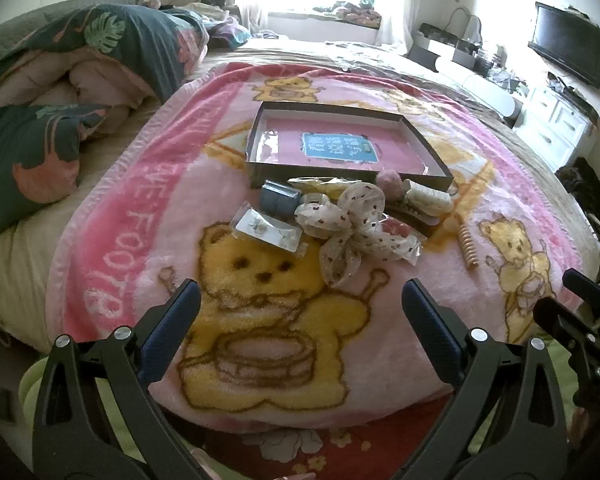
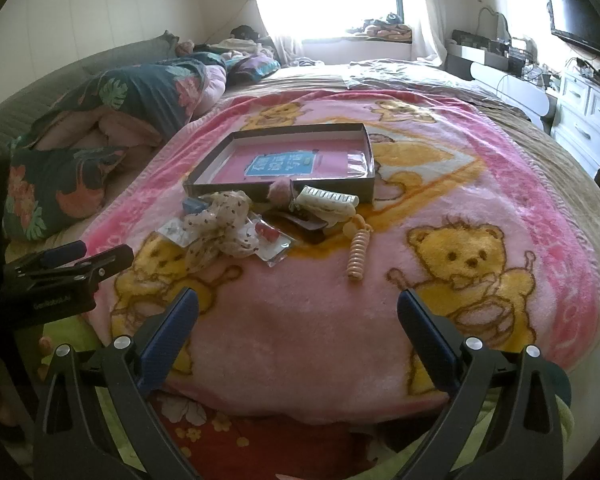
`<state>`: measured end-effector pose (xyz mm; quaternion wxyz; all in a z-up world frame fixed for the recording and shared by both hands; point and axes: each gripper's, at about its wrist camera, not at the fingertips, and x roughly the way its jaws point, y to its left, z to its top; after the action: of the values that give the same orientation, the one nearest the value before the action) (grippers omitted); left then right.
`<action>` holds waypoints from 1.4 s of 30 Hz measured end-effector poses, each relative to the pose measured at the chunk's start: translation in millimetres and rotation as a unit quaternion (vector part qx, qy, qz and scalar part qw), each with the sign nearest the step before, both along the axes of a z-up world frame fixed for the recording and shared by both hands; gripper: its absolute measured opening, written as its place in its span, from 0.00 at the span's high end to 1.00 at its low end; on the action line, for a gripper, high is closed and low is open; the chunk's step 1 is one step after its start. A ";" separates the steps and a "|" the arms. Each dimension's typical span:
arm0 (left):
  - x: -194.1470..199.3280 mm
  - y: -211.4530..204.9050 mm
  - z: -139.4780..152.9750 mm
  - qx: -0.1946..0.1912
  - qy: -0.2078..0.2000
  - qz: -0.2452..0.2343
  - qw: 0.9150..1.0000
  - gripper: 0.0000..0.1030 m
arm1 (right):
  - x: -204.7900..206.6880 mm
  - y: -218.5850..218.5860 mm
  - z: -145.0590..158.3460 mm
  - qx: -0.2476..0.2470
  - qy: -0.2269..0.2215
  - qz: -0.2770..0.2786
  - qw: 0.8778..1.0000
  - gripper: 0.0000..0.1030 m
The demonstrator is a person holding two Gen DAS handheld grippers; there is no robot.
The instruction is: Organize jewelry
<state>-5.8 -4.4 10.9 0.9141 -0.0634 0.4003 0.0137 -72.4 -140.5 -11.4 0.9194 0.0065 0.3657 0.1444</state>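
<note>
While both grippers hang over the near edge of the pink bear blanket (image 1: 260, 380), the left gripper (image 1: 300, 300) and the right gripper (image 2: 298, 308) each hold their blue-padded fingers wide apart with nothing between them. The jewelry lies in a loose heap in the middle of the blanket, just in front of the shallow open box (image 1: 256, 148), whose long side runs left to right across the left wrist view and whose pink floor holds only a blue label. In the heap, a dotted fabric bow (image 1: 352, 228) sprawls with its tails pointing toward the grippers; a clear packet of earrings (image 1: 268, 230) sits just left of it, a grey-blue case (image 1: 278, 198) behind that. A cream claw clip (image 2: 328, 202) lies lengthwise along the box's front wall (teeth up), beside a pink pom-pom (image 2: 280, 194). A peach coil hair tie (image 2: 358, 254) stretches toward the grippers, a little apart on the heap's right. Bare blanket lies between the heap and both grippers, and to the right.
</note>
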 end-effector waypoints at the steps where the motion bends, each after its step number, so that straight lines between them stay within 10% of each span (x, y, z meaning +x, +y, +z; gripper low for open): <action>1: 0.6 0.3 1.2 0.000 0.000 0.000 1.000 0.09 | 0.1 0.0 0.1 0.000 0.000 0.000 1.000 0.04; 42: 17.6 34.7 -2.6 -0.011 0.001 0.038 0.999 0.09 | 41.3 -0.8 1.9 0.000 -0.003 0.035 0.999 0.04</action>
<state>11.8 30.3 8.3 0.9116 -0.0890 0.3988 0.0442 -31.1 -141.3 -9.5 0.9148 -0.0070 0.3633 0.1764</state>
